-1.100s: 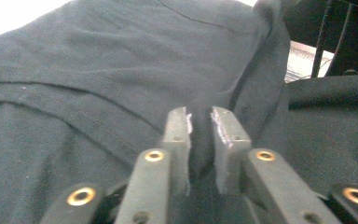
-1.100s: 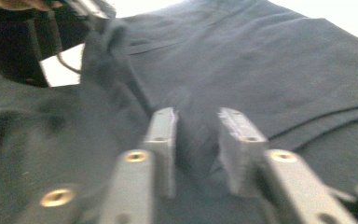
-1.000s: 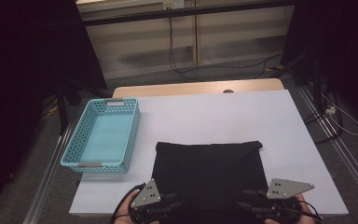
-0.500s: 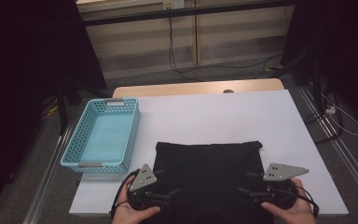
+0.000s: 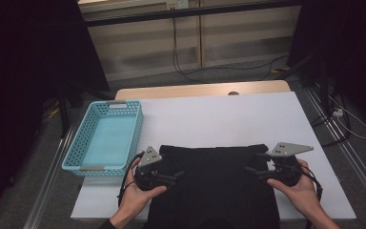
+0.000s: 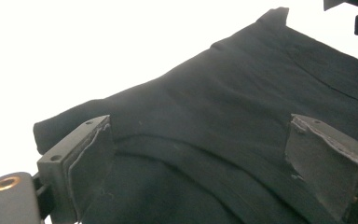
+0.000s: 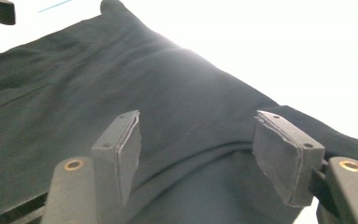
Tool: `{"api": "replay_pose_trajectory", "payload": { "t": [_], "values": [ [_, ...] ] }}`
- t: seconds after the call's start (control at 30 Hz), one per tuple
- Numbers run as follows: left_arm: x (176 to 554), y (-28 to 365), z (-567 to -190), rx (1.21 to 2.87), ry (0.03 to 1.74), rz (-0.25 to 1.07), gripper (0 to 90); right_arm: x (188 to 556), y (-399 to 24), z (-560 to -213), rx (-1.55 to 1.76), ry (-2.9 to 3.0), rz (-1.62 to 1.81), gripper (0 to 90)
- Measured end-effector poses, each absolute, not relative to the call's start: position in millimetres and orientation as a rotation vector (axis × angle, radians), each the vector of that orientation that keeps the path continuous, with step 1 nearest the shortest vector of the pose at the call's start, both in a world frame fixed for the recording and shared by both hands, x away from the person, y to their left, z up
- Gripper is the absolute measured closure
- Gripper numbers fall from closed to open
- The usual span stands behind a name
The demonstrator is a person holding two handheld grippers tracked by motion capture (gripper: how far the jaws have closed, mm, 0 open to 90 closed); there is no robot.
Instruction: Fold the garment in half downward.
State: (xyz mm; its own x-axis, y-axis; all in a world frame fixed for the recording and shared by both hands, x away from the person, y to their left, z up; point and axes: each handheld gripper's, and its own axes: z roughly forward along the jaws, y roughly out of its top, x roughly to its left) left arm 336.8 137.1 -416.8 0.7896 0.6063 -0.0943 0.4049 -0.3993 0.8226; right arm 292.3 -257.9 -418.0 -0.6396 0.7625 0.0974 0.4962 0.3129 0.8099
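— So where was the black garment (image 5: pixel 214 183) when you let go?

— Flat on the white table (image 5: pixel 228 119), at its near edge, folded, with the turquoise basket (image 5: pixel 106 138) just beside its far-left corner.

— And your left gripper (image 5: pixel 171 175)?

— You held it over the garment's left edge. Its jaws had just been opening and stood wide; in the left gripper view the cloth (image 6: pixel 223 121) lay under the 2 pads, neither pressing on it.

— Your right gripper (image 5: pixel 256 171)?

— You had it at the right edge, near the far corner. Its jaws had also just been opening, parted with a clear gap, the fabric (image 7: pixel 168 93) below them and nothing gripped.
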Motion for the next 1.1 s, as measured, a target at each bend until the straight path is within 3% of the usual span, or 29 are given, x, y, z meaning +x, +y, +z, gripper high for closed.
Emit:
{"api": "replay_pose_trajectory", "payload": {
  "t": [0.37, 0.53, 0.67, 0.9, 0.93, 1.1],
  "values": [
    [381.1, 130.1, -417.7, 2.046, 0.83, 0.379, 8.9, 325.7, -276.0, -404.0, 1.183, 2.208, 1.167, 30.1],
    [394.4, 124.0, -419.7, 2.026, 0.868, 0.365, 9.0, 340.4, -286.2, -400.5, 1.234, 2.16, 1.155, 30.5],
    [400.8, 112.3, -415.2, 2.076, 0.848, 0.36, 8.5, 353.3, -288.7, -405.8, 1.254, 2.174, 1.107, 43.9],
    [420.2, 108.7, -425.1, 2.091, 0.876, 0.363, 8.4, 377.1, -292.7, -423.3, 1.318, 2.21, 1.033, 59.5],
    [421.4, 108.4, -427.0, 2.094, 0.885, 0.363, 8.4, 380.3, -293.2, -427.0, 1.31, 2.222, 1.019, 65.6],
    [423.1, 107.8, -430.8, 2.108, 0.893, 0.366, 7.3, 385.0, -291.5, -439.0, 1.336, 2.243, 1.014, 66.5]
  ]
}}
